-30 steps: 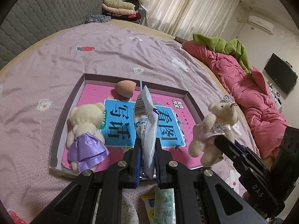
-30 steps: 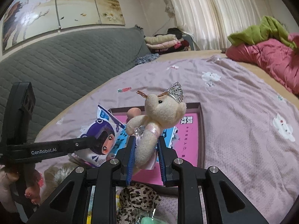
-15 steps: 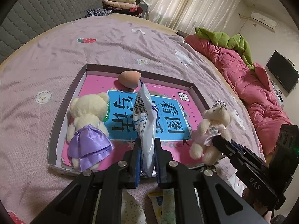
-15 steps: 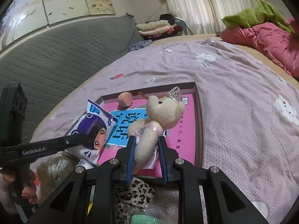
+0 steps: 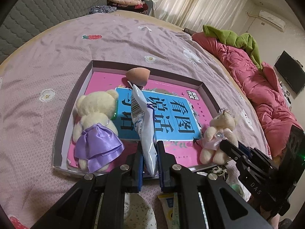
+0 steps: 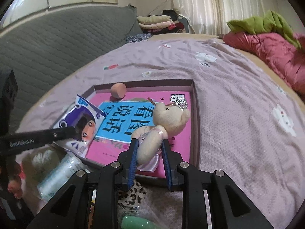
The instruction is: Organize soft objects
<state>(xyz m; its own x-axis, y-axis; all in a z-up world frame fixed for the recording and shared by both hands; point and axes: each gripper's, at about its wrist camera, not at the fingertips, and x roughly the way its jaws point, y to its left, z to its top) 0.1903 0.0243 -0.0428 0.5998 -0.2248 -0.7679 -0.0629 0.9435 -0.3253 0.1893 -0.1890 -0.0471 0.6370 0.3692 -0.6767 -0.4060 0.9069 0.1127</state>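
Left claw [image 5: 149, 158]: we see its jaws clamped on the lower end of a snack packet [image 5: 142, 126], which stands upright over the near edge of the tray [image 5: 80, 87].
Right claw [image 6: 149, 157]: we see the crowned bear [image 6: 164, 122] between the jaws; the left pad touches its body, while a gap shows at the right pad. The jaws have just been opening. The bear lies in the tray's near right corner.
Tray edges: we read a shallow rectangular box with low, thin, dark walls. The far wall and both side walls stand clear of the objects; the near wall sits just ahead of both claws.
Tray floor: a glossy pink book [image 5: 171, 103] with a blue panel covers it, flat and smooth.
Open room: we find the middle of the blue panel and the far right corner bare. Around the tray, the bed sheet [image 5: 57, 43] offers wide free ground to the left, right and beyond.
Purple-dress bear [image 5: 95, 127]: cream plush, satin skirt, lying at the tray's left side, near the left wall.
Sponge [image 5: 138, 75]: peach, egg-shaped, matt, touching the far wall.
Packet material: crinkled white foil, barcode on one face, cartoon face on the other.
Sheet texture: we note mauve dotted cloth, lightly wrinkled, with flower and strawberry patches.
Right boundary: a puffy pink quilt [image 5: 263, 87] lies well apart from the tray.
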